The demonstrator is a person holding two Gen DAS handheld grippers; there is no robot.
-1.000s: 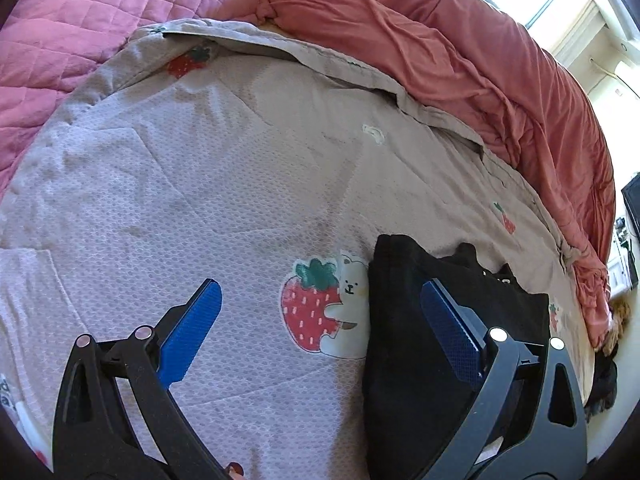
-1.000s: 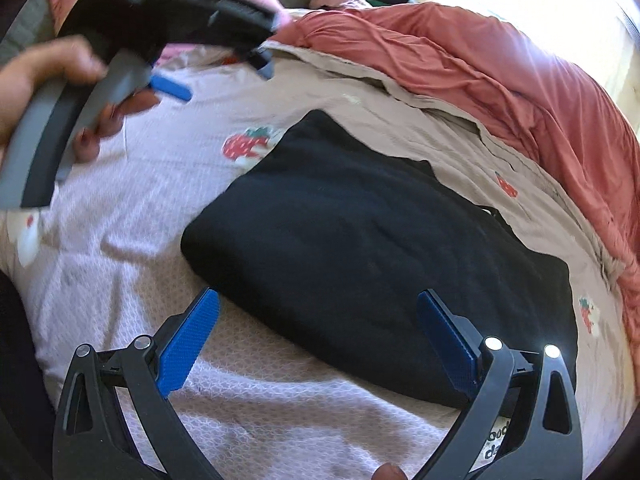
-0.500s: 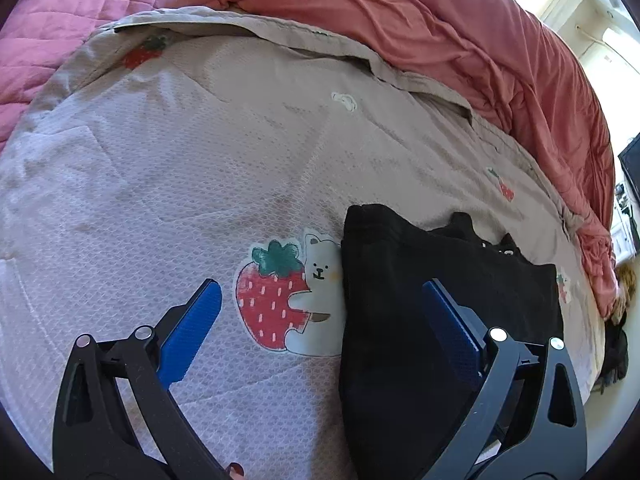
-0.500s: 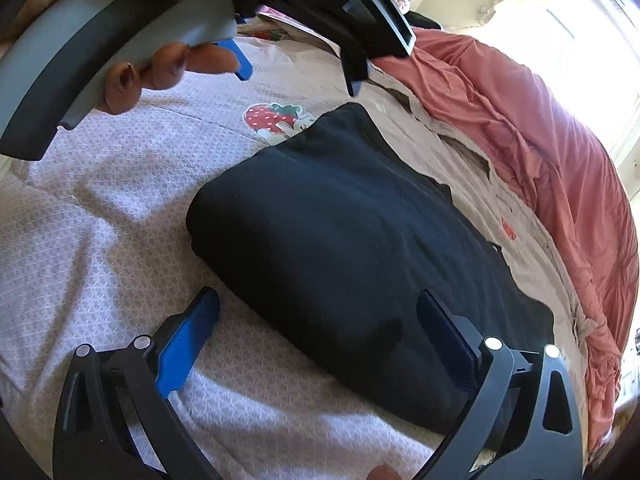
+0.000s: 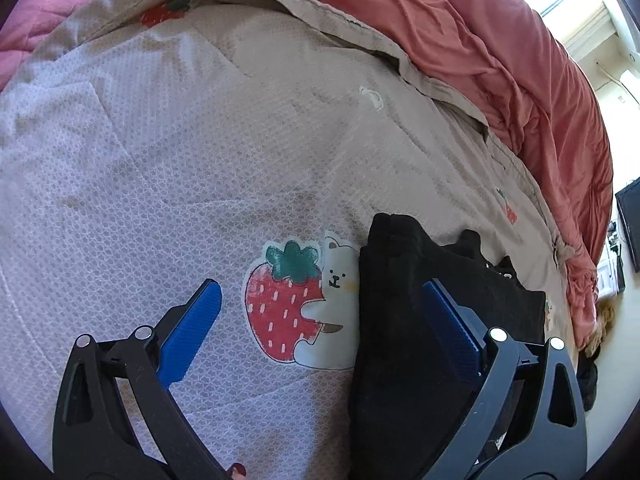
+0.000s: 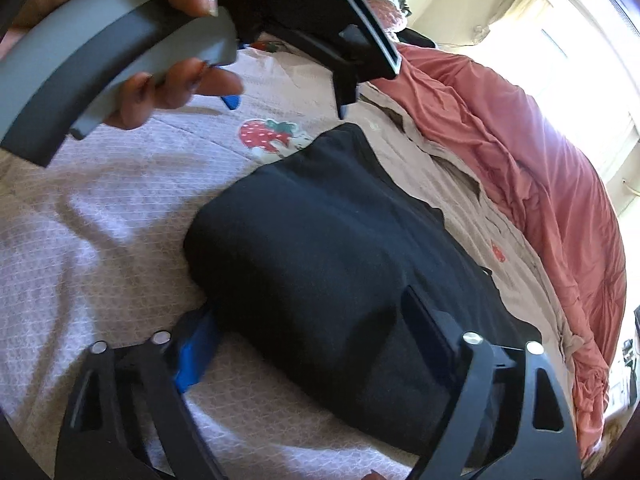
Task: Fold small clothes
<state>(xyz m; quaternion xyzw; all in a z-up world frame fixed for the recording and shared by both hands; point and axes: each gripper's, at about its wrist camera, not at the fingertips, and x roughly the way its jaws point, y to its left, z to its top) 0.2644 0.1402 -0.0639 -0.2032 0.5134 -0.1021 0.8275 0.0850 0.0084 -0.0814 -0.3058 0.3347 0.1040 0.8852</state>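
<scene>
A folded black garment [image 6: 344,256] lies on the grey strawberry-print bedspread [image 6: 80,264]; it also shows at the lower right of the left wrist view [image 5: 404,320]. My right gripper [image 6: 316,332] is open, its jaws straddling the garment's near folded end, the left blue pad [image 6: 196,352] tucked at the fold's edge. My left gripper [image 5: 324,312] is open and empty above the bedspread, its right pad [image 5: 452,328] over the garment's left edge. The left gripper's handle and the hand holding it fill the top left of the right wrist view [image 6: 132,48].
A rumpled salmon-red duvet [image 5: 500,64] lies along the far and right side of the bed. A pink quilted cover [image 5: 36,12] is at the far left. A strawberry-and-bear print [image 5: 300,304] sits beside the garment.
My right gripper has moved forward and down onto the garment's near end. My left gripper has come nearer to the right wrist camera; the garment has stayed put.
</scene>
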